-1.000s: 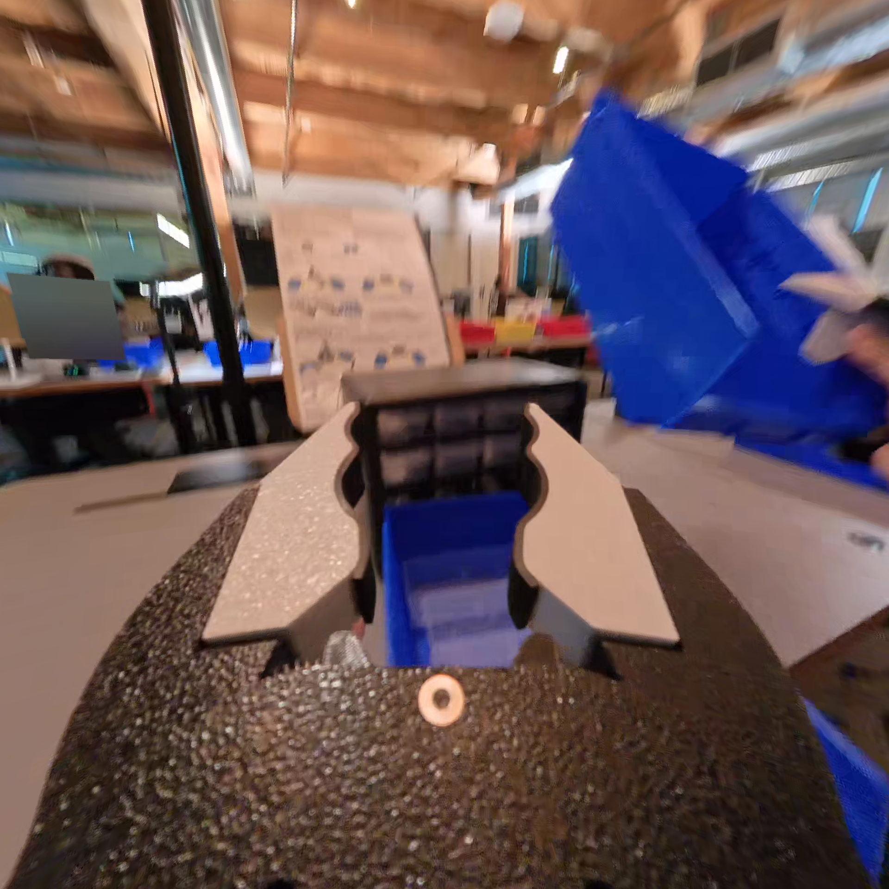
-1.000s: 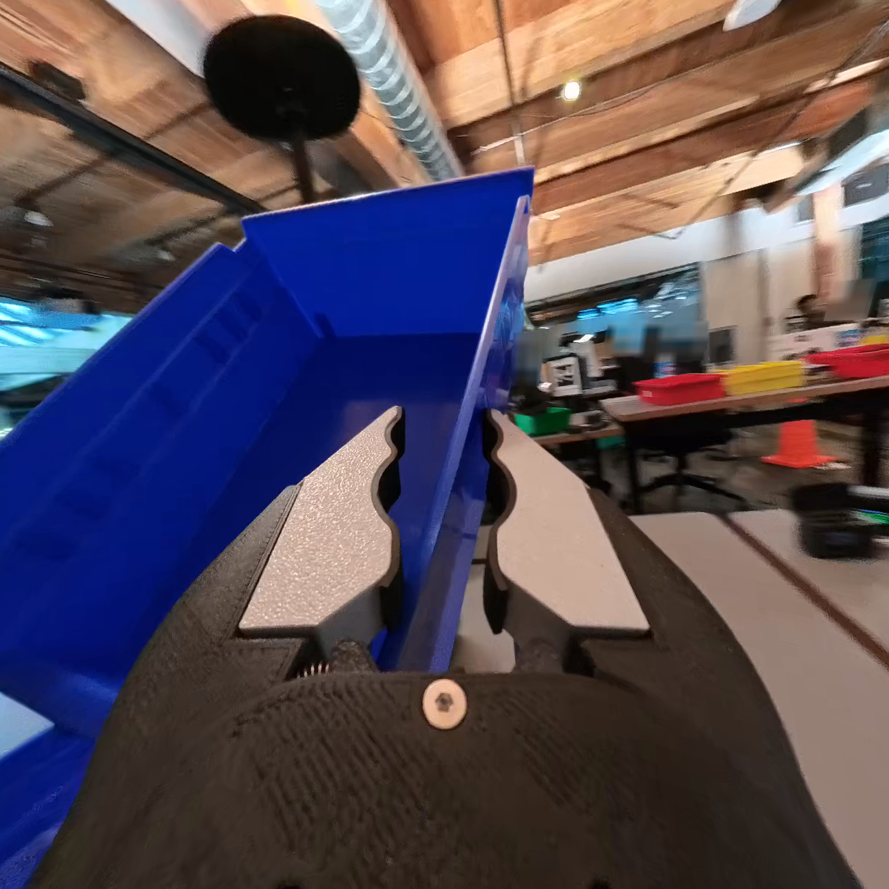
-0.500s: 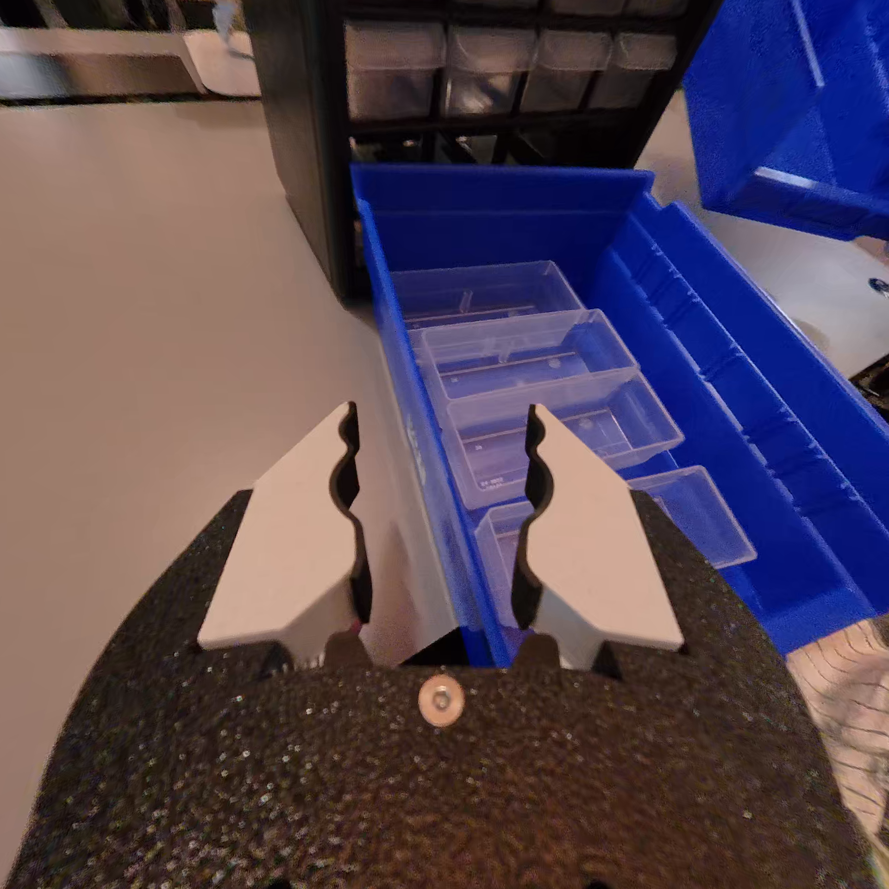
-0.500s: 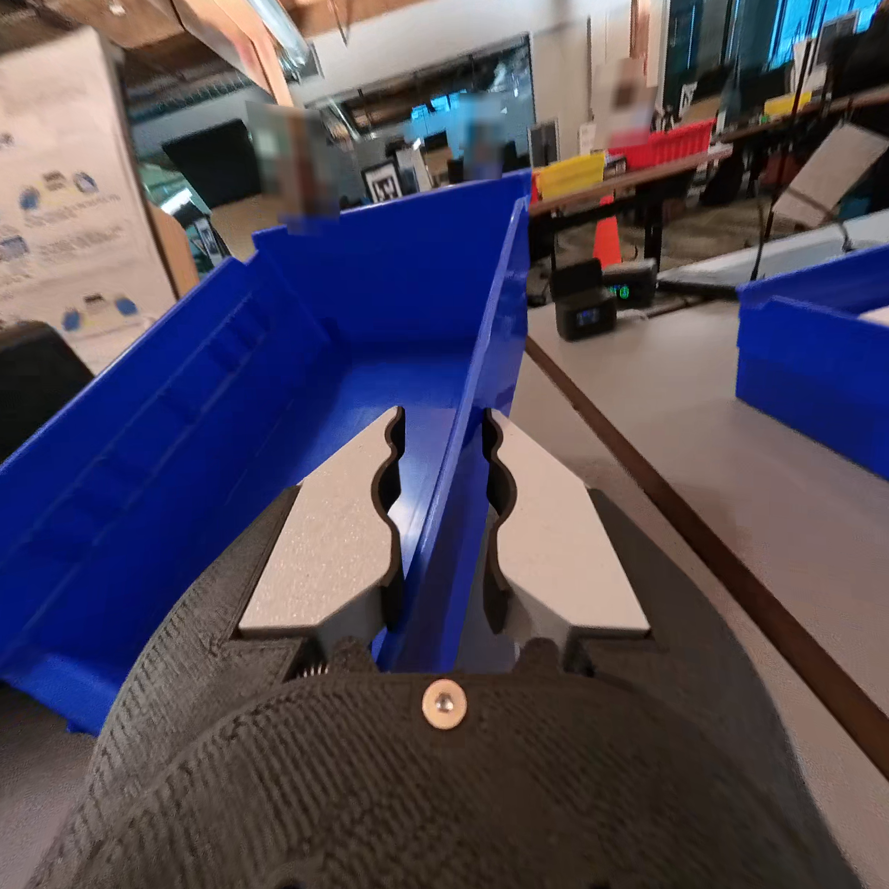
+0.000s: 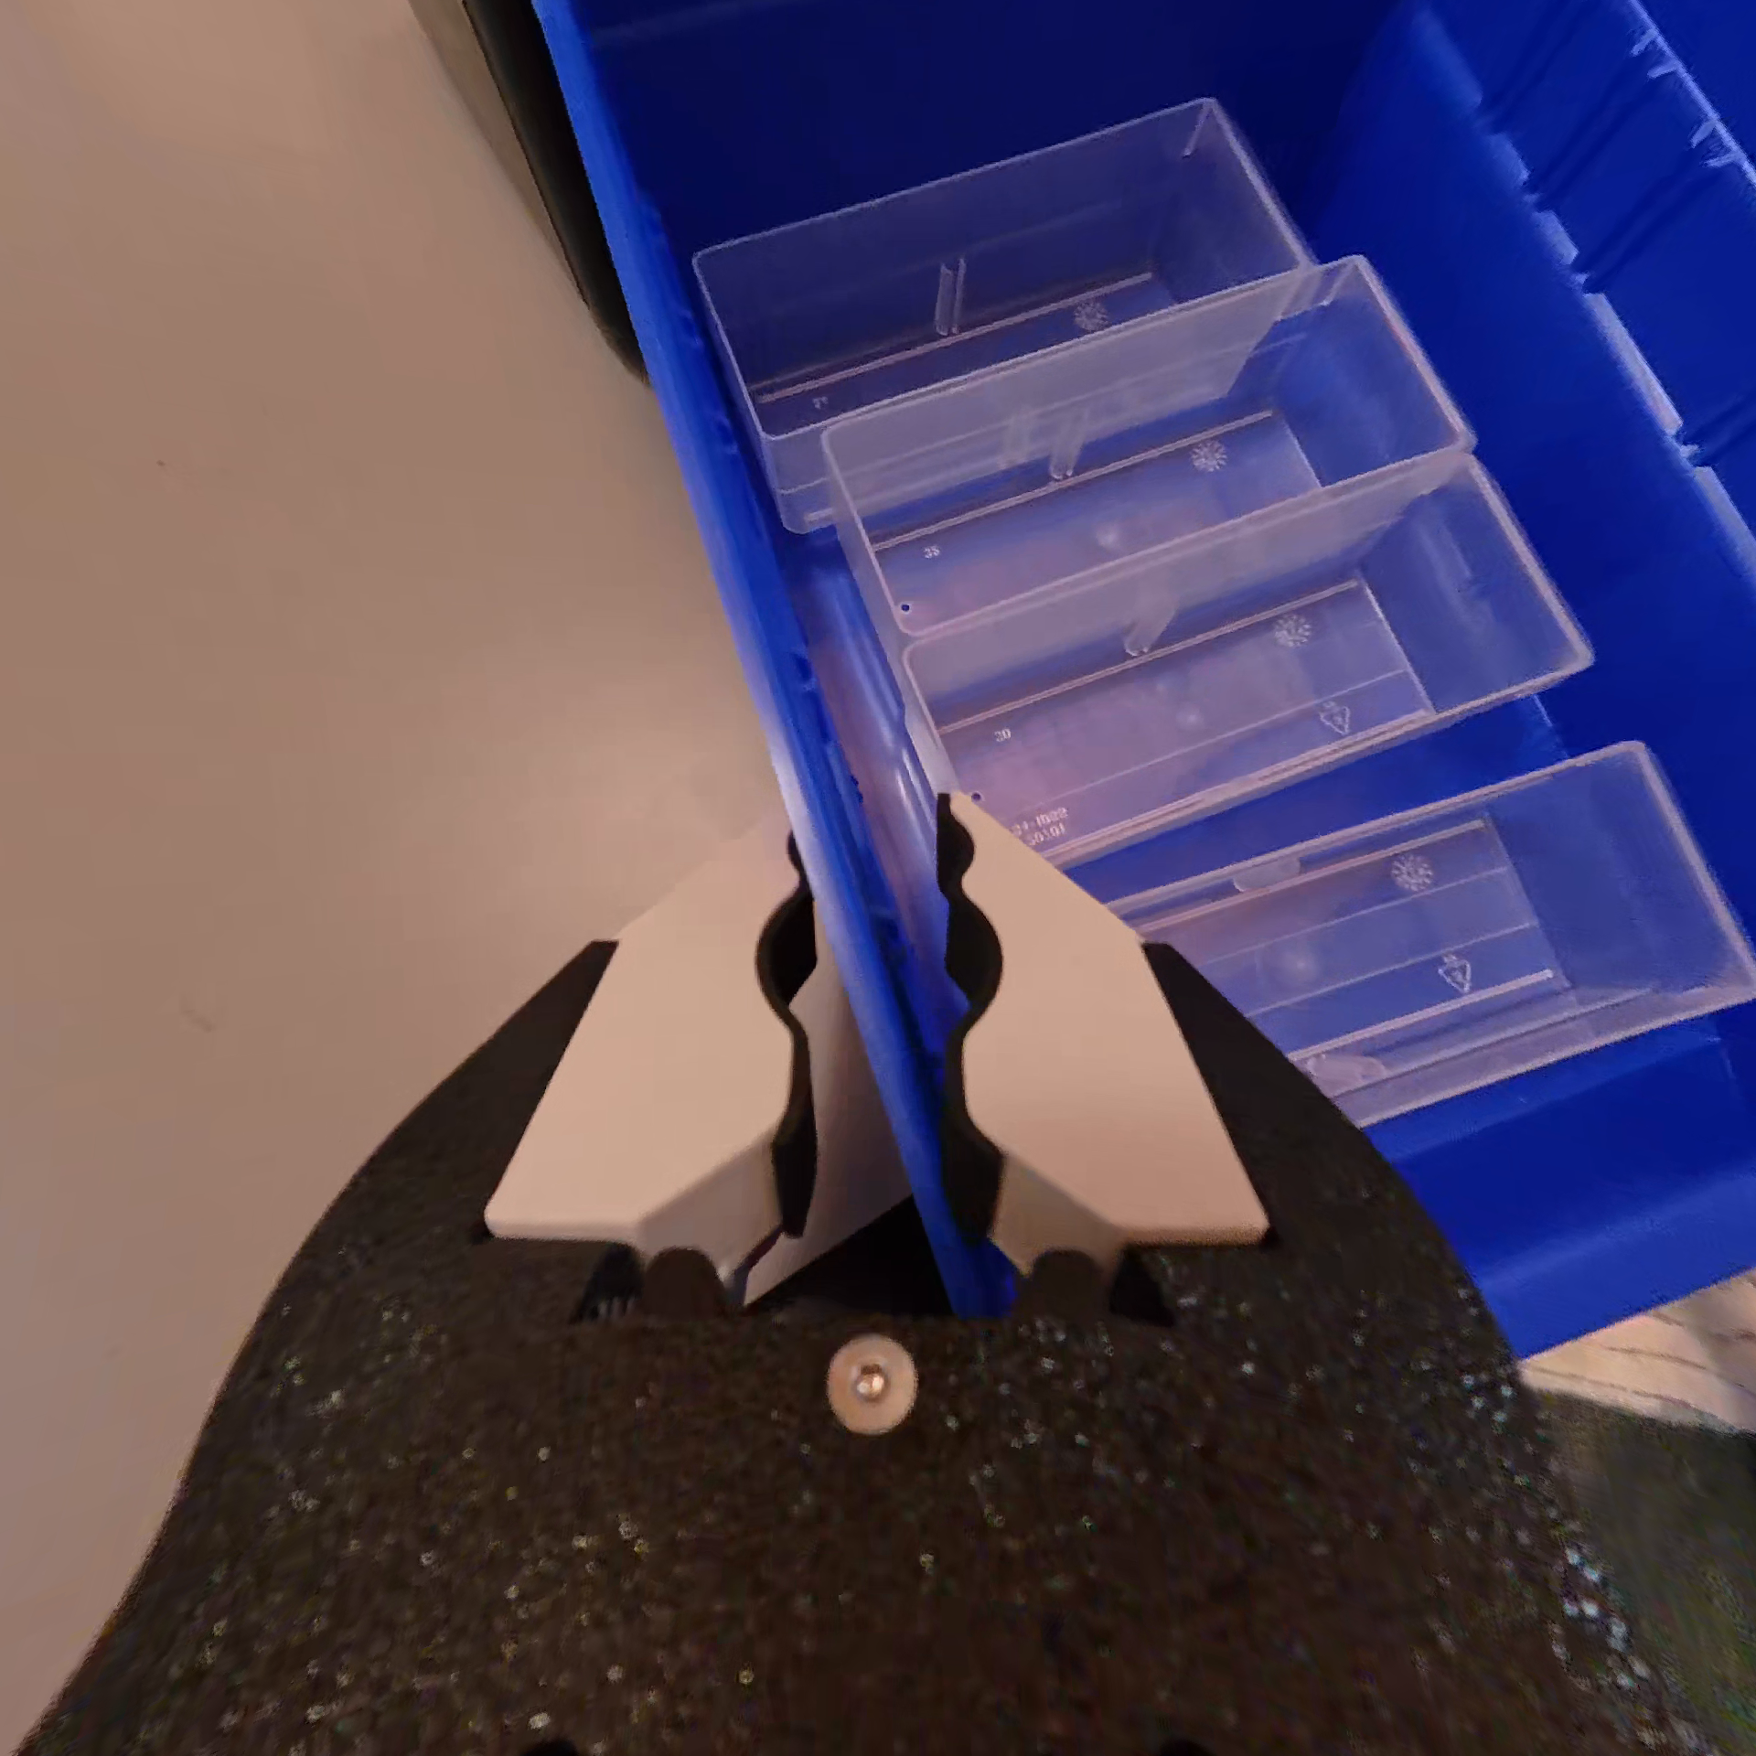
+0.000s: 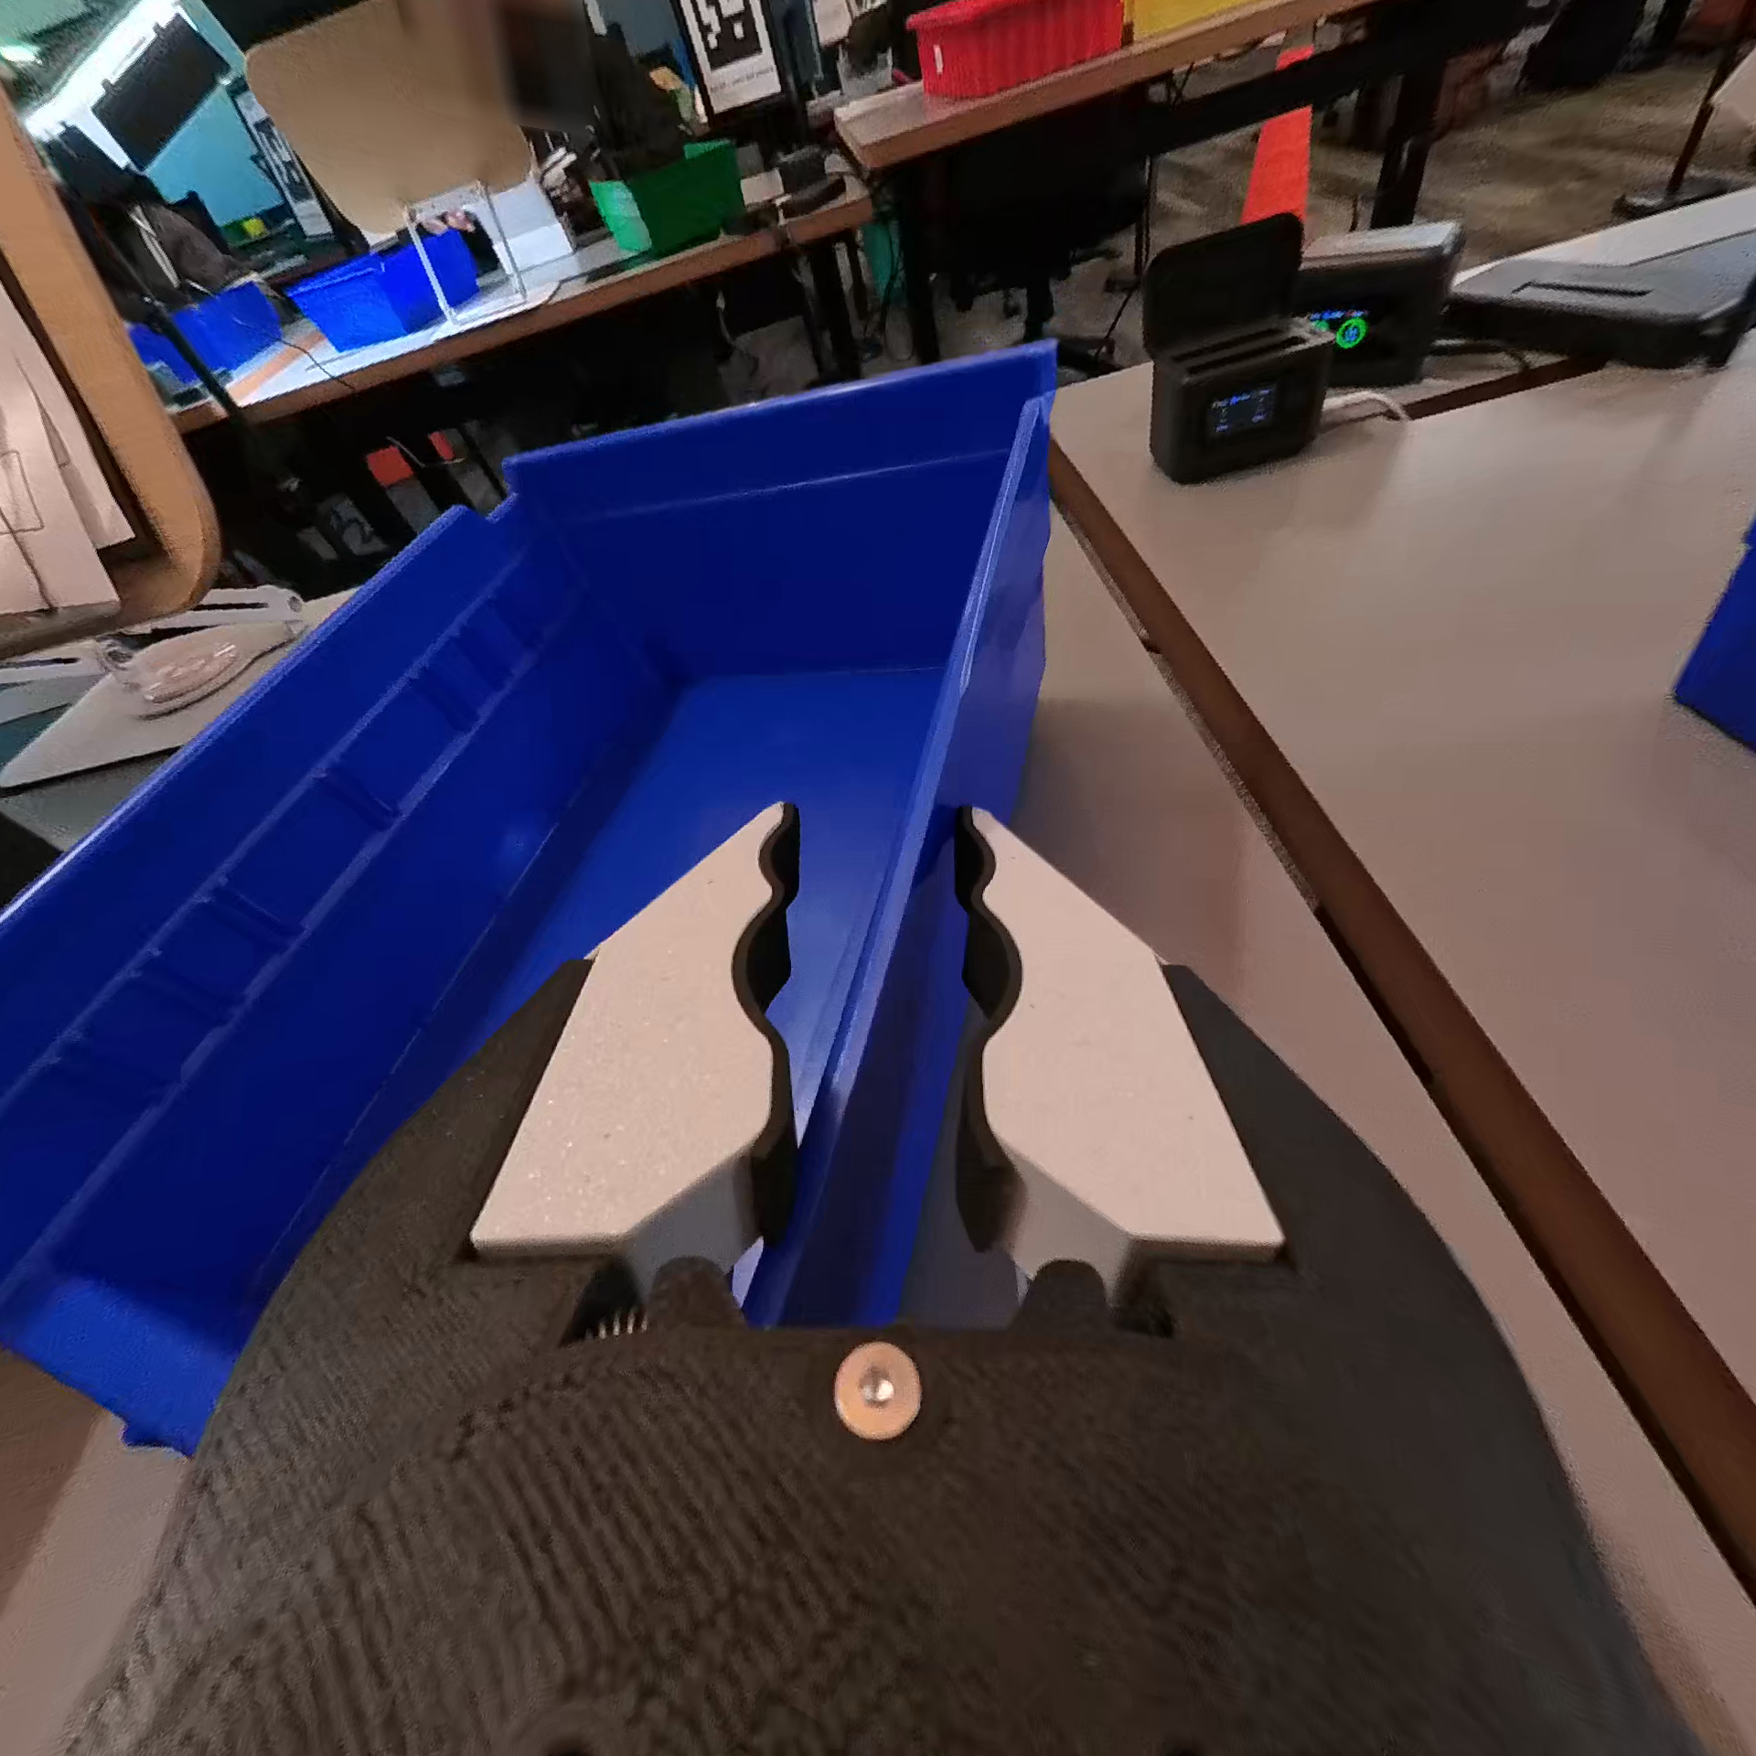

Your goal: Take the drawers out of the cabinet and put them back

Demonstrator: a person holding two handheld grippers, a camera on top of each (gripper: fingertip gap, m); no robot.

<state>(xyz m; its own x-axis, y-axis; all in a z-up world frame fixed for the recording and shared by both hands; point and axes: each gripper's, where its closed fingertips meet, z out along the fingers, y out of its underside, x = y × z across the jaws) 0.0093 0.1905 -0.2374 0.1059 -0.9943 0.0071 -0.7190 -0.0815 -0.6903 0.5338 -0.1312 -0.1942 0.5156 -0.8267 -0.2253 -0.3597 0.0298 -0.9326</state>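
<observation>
In the left wrist view, a blue bin [image 5: 722, 532] holds several clear plastic drawers [image 5: 1140, 532], lying side by side and partly overlapping. A corner of the black cabinet [image 5: 561, 190] shows at the bin's far end. My left gripper [image 5: 867, 817] straddles the bin's left wall and is shut on it. In the right wrist view, my right gripper [image 6: 874, 817] is shut on the right wall of a second blue bin [image 6: 760, 570]. This bin is empty and sits low over the grey table [image 6: 1425, 665]. I cannot tell whether it rests on the table.
A black case with a small lit screen [image 6: 1226, 380] stands at the table's far side. A corner of another blue bin [image 6: 1725, 665] shows at the right edge. A brown seam [image 6: 1330, 855] runs along the table. Bare tabletop [image 5: 285, 665] lies left of the drawer bin.
My left gripper tipped down from facing the room, moved onto the drawer bin's left wall and closed on it. My right gripper brought the empty bin down from high in the air to table level.
</observation>
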